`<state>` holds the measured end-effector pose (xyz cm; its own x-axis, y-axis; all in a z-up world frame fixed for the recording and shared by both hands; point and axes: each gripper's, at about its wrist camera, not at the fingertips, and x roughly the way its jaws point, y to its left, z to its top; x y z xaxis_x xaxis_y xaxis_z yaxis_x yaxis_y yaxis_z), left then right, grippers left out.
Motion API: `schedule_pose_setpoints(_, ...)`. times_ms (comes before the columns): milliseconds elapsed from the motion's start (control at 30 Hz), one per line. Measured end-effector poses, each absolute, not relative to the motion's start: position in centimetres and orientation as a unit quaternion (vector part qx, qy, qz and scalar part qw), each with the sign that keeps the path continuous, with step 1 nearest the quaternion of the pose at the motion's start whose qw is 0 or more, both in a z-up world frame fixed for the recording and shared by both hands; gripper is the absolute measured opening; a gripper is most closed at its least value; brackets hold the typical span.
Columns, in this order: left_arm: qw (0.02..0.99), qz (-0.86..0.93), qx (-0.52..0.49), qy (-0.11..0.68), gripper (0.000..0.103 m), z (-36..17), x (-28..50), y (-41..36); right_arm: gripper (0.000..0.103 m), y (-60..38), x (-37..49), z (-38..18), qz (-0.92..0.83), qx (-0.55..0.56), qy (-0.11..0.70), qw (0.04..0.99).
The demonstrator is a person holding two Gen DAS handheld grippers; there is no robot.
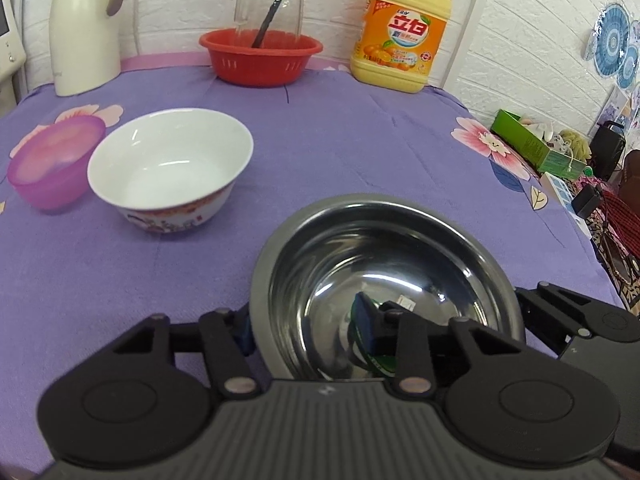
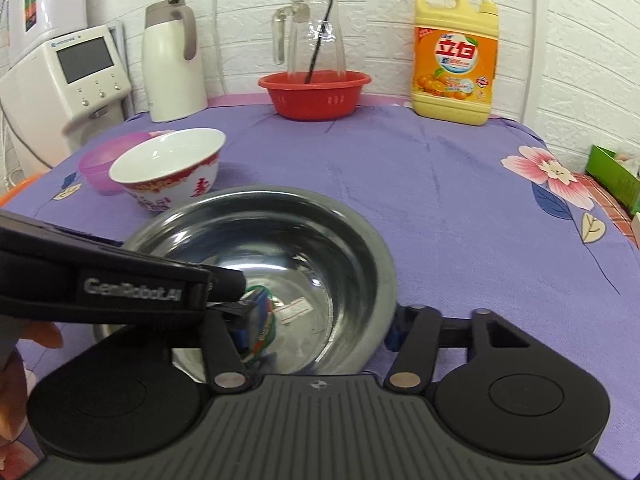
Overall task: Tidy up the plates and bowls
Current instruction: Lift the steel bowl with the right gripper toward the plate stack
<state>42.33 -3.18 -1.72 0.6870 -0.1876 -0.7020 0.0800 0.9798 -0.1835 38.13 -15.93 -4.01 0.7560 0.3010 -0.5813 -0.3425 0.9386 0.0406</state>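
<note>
A steel bowl (image 1: 384, 272) (image 2: 280, 256) sits on the purple tablecloth close in front of both grippers. My left gripper (image 1: 308, 332) straddles its left wall, one finger outside and one inside, jaws closed on the rim. My right gripper (image 2: 324, 332) straddles its right wall the same way. A white ceramic bowl (image 1: 170, 168) (image 2: 168, 166) with a red pattern stands to the left, upright and empty. A translucent purple plastic bowl (image 1: 54, 160) (image 2: 102, 164) stands just left of it.
At the back stand a red basin (image 1: 260, 56) (image 2: 314, 94) with a glass jug (image 2: 314, 28) in it, a yellow detergent bottle (image 1: 400, 40) (image 2: 456, 60) and a white thermos (image 1: 86, 28) (image 2: 172, 64). A white appliance (image 2: 68, 88) stands far left. Clutter and a green box (image 1: 532, 140) lie beyond the right edge.
</note>
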Motion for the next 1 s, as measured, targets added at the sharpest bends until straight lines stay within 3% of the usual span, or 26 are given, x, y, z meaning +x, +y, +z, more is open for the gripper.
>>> schedule_pose_setpoints(67, 0.916, -0.07, -0.071, 0.388, 0.032, -1.7, 42.3, -3.3, 0.084, -15.9, 38.1, -3.9, 0.174, -0.031, 0.304, 0.936)
schedule_pose_setpoints(433, 0.919, -0.096, -0.053, 0.378, 0.031, 1.1, 37.0, -3.1, 0.084, -15.6, 33.8, -1.6, 0.176, -0.036, 0.283, 0.942)
schedule_pose_setpoints(733, 0.906, -0.134, -0.043, 0.4, 0.031, -0.3, 28.3, -3.4, 0.088, -15.5, 24.4, -2.4, 0.157, -0.04, 0.293, 0.942)
schedule_pose_setpoints(1000, 0.904, -0.144, -0.036, 0.401, 0.032, -1.4, 26.5, -4.4, 0.088, -16.1, 22.1, -3.2, 0.147, -0.026, 0.306, 0.94)
